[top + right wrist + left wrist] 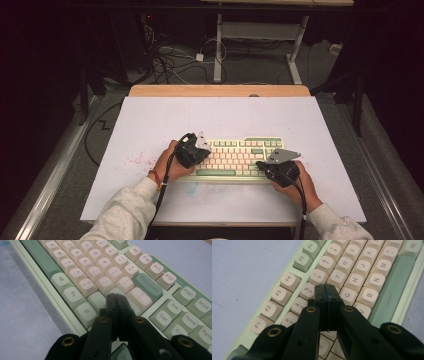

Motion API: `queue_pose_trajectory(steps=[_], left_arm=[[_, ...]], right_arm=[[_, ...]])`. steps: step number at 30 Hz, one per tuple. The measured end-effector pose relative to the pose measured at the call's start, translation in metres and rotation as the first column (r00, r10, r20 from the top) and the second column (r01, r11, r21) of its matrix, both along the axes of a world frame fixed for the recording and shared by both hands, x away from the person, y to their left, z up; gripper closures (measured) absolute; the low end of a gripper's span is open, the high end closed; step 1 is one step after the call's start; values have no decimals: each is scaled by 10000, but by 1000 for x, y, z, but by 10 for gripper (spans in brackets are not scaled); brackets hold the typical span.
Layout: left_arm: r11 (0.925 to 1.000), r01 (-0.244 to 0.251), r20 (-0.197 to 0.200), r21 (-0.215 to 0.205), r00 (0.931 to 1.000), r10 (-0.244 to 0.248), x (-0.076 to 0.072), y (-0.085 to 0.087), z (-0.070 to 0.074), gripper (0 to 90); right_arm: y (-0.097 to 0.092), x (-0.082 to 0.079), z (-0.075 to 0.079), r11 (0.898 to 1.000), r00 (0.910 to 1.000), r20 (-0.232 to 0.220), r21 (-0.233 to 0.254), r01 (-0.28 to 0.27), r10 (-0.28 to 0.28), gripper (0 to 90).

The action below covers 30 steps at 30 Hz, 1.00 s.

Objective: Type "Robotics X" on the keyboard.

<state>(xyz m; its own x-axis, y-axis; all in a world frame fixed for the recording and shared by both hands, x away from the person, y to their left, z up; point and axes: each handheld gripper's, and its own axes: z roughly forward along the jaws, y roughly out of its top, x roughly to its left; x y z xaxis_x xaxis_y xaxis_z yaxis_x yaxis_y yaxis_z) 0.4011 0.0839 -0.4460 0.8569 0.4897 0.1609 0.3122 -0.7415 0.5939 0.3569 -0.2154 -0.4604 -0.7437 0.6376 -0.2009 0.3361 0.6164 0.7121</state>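
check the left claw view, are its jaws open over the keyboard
No: the left claw has its two black jaws pressed together, tips over the cream keys near the 5 key of the keyboard.

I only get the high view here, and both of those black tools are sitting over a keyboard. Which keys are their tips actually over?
Observer: The left gripper has its tip in the number and letter rows, around the 5 key and the G key.
Operator: Are its jaws apart?
Observer: No, they are shut flat together with nothing between them.
Operator: And the other one?
Observer: The right gripper is also shut, and its tip sits at the right end of the letter block of the keyboard, just below the green Backspace key.
Operator: Is it pressing something down?
Observer: I cannot tell; its jaws hide the key under the tip.
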Motion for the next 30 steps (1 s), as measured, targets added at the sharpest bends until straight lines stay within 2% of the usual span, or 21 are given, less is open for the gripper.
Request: queue_pose_trajectory(steps=[10, 14, 17, 20, 22, 25, 27, 29, 30], left_arm=[[9999, -67, -7, 135, 10000, 67, 4, 0, -2, 877], [9994, -52, 33, 328, 10000, 51, 4, -3, -4, 878], [9999, -16, 152, 126, 9999, 14, 2, -1, -2, 859], [9998, -73, 487, -180, 9988, 82, -1, 3, 5, 849], [9990, -37, 864, -435, 9962, 74, -7, 9, 12, 819], [9979, -87, 1001, -648, 9949, 152, -9, 14, 15, 755], [9969, -155, 1261, -776, 9917, 252, -12, 19, 17, 666], [9943, -192, 1721, -1050, 9844, 372, -18, 26, 20, 595], [9943, -192, 1721, -1050, 9844, 372, -18, 26, 20, 538]], right_arm=[[0, 0, 0, 10000, 10000, 3, -8, -5, 5, 900], [0, 0, 0, 10000, 10000, 0, -30, 1, -1, 900], [1, 0, 1, 9999, 10000, 56, -105, 30, -30, 900], [0, -1, 2, 10000, 9999, 102, -50, -12, 12, 900], [-2, -3, 8, 9999, 9996, 258, 116, 58, -61, 900], [-4, -5, 12, 9998, 9993, 383, 207, 39, -47, 900], [-5, -7, 13, 9997, 9992, 389, 228, 29, -38, 900], [-6, -8, 14, 9996, 9992, 404, 262, 55, -65, 900], [-7, -8, 15, 9995, 9992, 405, 303, 56, -68, 900]])
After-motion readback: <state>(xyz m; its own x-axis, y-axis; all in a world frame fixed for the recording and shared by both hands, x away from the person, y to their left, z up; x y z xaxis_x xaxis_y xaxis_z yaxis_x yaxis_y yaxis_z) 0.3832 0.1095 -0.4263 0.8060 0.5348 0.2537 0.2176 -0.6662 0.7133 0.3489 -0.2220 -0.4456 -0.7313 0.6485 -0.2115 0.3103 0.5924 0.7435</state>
